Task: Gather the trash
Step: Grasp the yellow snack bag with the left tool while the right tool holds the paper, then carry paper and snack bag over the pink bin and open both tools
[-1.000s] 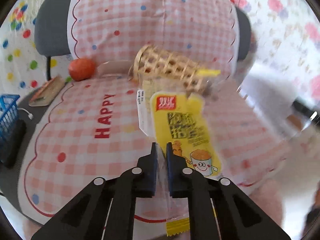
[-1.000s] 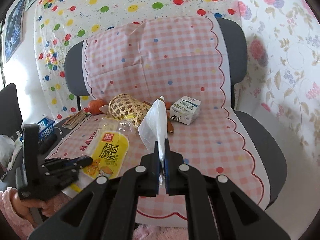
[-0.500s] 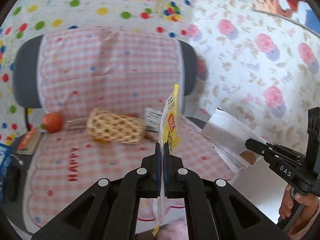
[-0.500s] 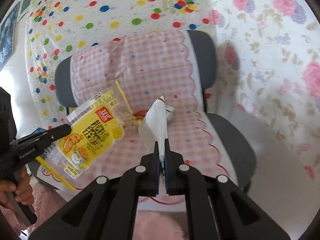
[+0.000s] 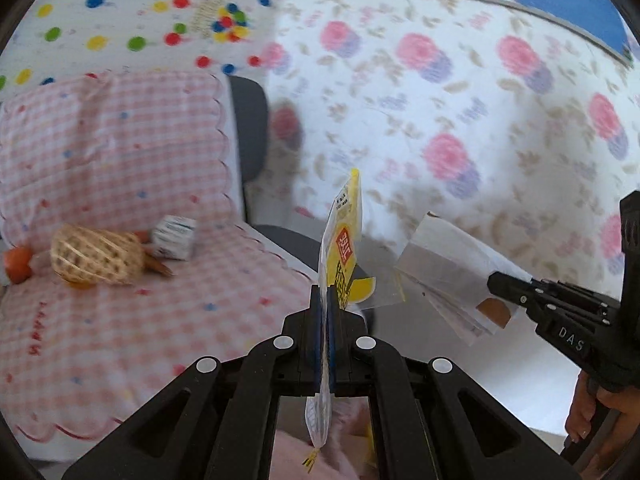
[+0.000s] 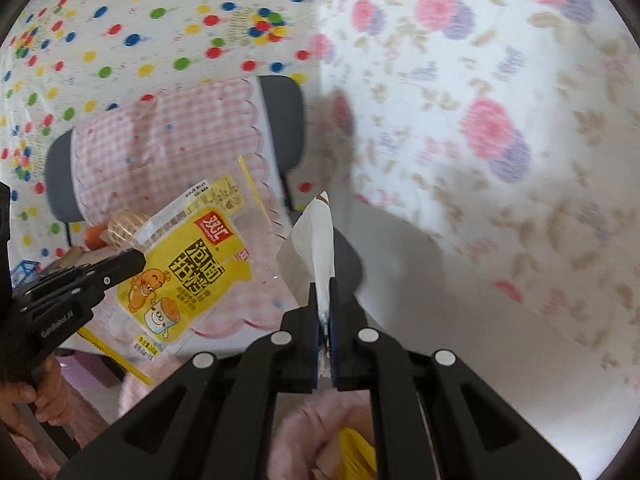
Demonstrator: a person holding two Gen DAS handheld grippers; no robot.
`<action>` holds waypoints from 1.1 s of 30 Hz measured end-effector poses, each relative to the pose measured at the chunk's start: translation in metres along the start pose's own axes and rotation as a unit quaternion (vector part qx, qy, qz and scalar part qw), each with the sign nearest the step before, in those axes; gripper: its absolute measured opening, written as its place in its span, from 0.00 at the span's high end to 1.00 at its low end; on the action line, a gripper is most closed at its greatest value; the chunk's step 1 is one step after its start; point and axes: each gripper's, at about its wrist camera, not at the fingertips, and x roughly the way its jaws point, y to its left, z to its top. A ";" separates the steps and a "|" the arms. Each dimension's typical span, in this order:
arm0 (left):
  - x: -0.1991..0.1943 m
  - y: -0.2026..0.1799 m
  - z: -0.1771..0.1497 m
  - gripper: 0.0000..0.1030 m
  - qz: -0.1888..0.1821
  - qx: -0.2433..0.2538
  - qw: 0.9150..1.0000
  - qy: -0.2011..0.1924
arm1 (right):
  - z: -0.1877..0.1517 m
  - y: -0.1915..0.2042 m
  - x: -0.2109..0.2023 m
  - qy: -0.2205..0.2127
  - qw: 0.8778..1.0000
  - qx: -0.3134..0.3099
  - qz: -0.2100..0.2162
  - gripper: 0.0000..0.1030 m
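Observation:
My left gripper (image 5: 325, 294) is shut on a yellow snack wrapper (image 5: 343, 240), seen edge-on and standing upright between the pads. The same wrapper (image 6: 188, 276) shows flat in the right wrist view, held at its left edge by the left gripper (image 6: 134, 262). My right gripper (image 6: 326, 292) is shut on a white plastic bag (image 6: 318, 236), which also shows in the left wrist view as a pale sheet (image 5: 444, 268) pinched by the right gripper (image 5: 494, 282). Both pieces hang in the air beside the chair.
A chair with a pink checked cover (image 5: 120, 168) holds a wicker basket (image 5: 96, 256) on its side, a small white carton (image 5: 174, 236) and an orange fruit (image 5: 18, 264). Floral wallpaper (image 6: 480, 128) fills the right. A person's hand (image 5: 588, 412) holds the right gripper's handle.
Both grippers have swung to the right, away from the chair seat, carrying the wrapper and the bag. The chair now lies at the left of both views and the floral wall fills the right.

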 end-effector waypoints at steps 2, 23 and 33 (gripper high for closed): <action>0.006 -0.012 -0.013 0.97 -0.010 0.004 1.000 0.012 | -0.013 -0.009 -0.008 0.006 1.000 0.006 -0.020 0.96; 0.077 -0.070 -0.083 0.92 -0.053 0.014 0.986 0.158 | -0.117 -0.060 0.018 0.147 0.983 0.090 -0.066 0.96; 0.095 -0.068 -0.084 0.62 -0.066 0.006 0.982 0.177 | -0.125 -0.070 0.040 0.174 0.977 0.118 -0.047 0.79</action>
